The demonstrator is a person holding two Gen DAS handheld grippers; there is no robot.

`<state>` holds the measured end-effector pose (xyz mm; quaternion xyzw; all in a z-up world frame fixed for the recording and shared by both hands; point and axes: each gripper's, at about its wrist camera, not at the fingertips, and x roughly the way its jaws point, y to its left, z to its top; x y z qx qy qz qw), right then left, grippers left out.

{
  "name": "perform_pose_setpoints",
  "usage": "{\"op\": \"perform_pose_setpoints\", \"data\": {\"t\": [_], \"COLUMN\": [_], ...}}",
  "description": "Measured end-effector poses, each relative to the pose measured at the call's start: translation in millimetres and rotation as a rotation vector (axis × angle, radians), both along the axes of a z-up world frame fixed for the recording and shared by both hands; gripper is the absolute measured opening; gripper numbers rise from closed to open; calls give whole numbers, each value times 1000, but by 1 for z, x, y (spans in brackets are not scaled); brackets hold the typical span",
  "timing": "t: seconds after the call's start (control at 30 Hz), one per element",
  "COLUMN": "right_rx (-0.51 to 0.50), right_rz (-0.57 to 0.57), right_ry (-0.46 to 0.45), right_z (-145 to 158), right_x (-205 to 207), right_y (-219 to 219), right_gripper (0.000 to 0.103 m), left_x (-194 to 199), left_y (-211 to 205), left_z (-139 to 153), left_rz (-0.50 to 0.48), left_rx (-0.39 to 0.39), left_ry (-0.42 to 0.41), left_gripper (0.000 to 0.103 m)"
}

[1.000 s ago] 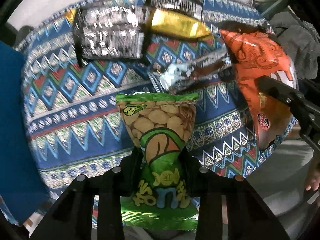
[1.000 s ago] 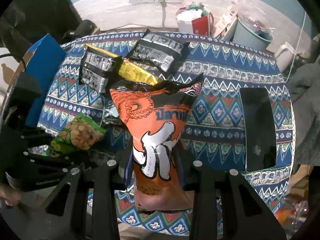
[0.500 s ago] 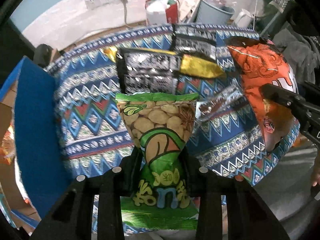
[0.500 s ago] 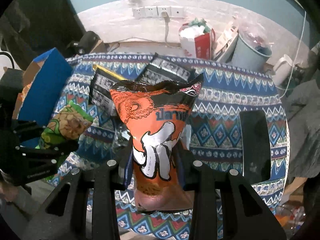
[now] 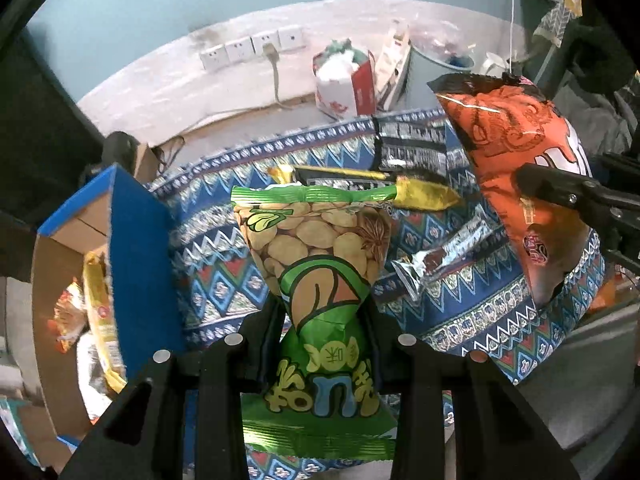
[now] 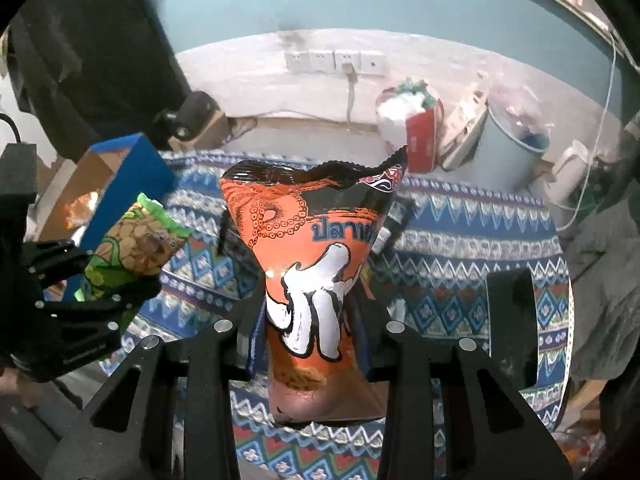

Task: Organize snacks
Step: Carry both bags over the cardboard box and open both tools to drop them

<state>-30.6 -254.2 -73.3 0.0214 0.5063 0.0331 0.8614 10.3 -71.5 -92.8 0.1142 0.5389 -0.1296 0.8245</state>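
My left gripper (image 5: 324, 316) is shut on a green peanut bag (image 5: 320, 248) and holds it above the table's near edge. My right gripper (image 6: 310, 316) is shut on an orange squid-snack bag (image 6: 312, 248), also lifted; this bag shows at the right of the left wrist view (image 5: 520, 168). The green bag and left gripper show at the left of the right wrist view (image 6: 132, 248). A blue cardboard box (image 5: 132, 248) with snack packs inside stands at the table's left. On the patterned cloth (image 5: 224, 208) lie black-silver packs (image 5: 416, 148), a yellow pack (image 5: 424, 196) and a silver bar (image 5: 444, 256).
A black phone-like slab (image 6: 512, 328) lies on the table's right side. Beyond the table are a wall with sockets (image 6: 336, 62), a red-white bag (image 6: 412, 128), a pale blue bin (image 6: 508, 152) and a white kettle (image 6: 572, 176). Dark clothing hangs at right.
Both grippers have risen and tilted up with their bags still gripped; the wall and floor beyond the table have come into view, and the blue box's open inside now shows at left.
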Motion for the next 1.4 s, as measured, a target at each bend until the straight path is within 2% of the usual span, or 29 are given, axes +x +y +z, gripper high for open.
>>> {"op": "perform_pose_setpoints", "data": {"t": [0.4,0.63,1.03,1.4], "right_rx": [32,53,67,90], "right_rz": [74,121,214,295], "right_ry": [-101,-130,-124,-115], "right_z": [39,49,49,40], "right_x": [11,22,53,82], "right_y": [49,82,143,208], "right_gripper": [34,34,34,34], "left_x": [3,4,3,0], "left_y": [35,68,140,206], "left_z": [30,36,44,40], "left_rz": [53,105,229,350], "left_rx": [4,-34,-77,-104], "left_ry": [-106,-114,-134,-126], "left_gripper": [36,36,36,36]}}
